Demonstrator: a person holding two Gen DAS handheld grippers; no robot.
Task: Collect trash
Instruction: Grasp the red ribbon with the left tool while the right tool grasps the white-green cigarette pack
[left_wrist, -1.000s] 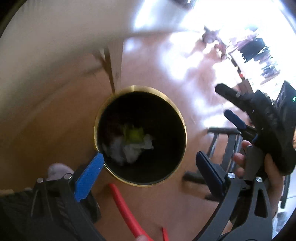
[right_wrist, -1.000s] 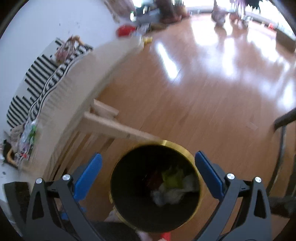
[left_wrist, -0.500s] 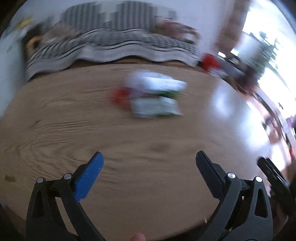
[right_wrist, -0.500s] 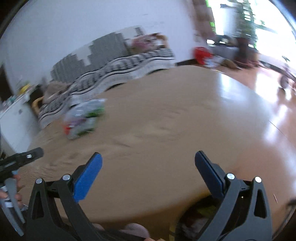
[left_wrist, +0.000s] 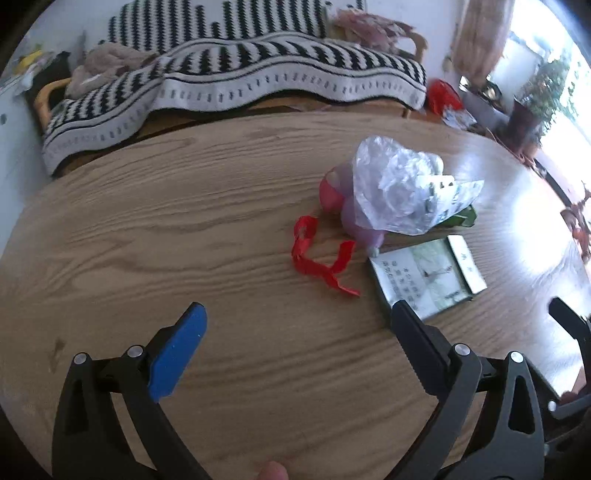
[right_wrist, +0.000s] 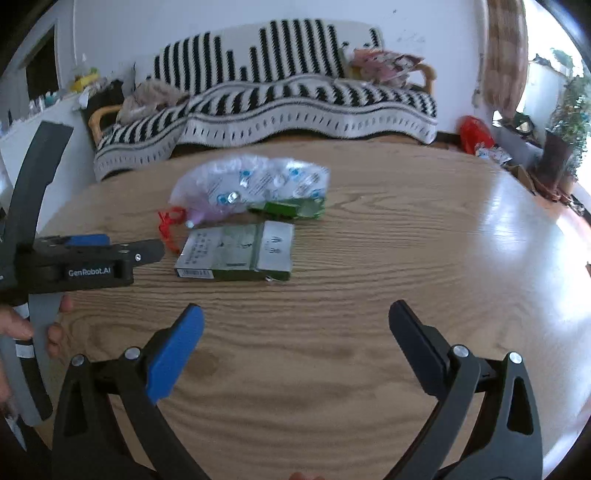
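On the round wooden table (left_wrist: 184, 229) lies a clump of trash: a crumpled clear plastic bag (left_wrist: 399, 188) over pink and green wrappers, a red ribbon scrap (left_wrist: 317, 254) and a flat green-and-silver box (left_wrist: 424, 277). My left gripper (left_wrist: 299, 328) is open and empty, hovering short of the ribbon. My right gripper (right_wrist: 295, 328) is open and empty, short of the box (right_wrist: 236, 251), with the bag (right_wrist: 255, 184) and ribbon (right_wrist: 168, 225) behind it. The left gripper also shows at the left of the right wrist view (right_wrist: 147, 251).
A sofa with a black-and-white striped blanket (right_wrist: 266, 103) stands behind the table (right_wrist: 406, 240). A red bag (right_wrist: 476, 134) and clutter lie on the floor at right, near a potted plant (right_wrist: 565, 125).
Both grippers swung up from over the gold-rimmed trash bin on the floor to the tabletop and now face the trash pile. Both stayed open and empty.
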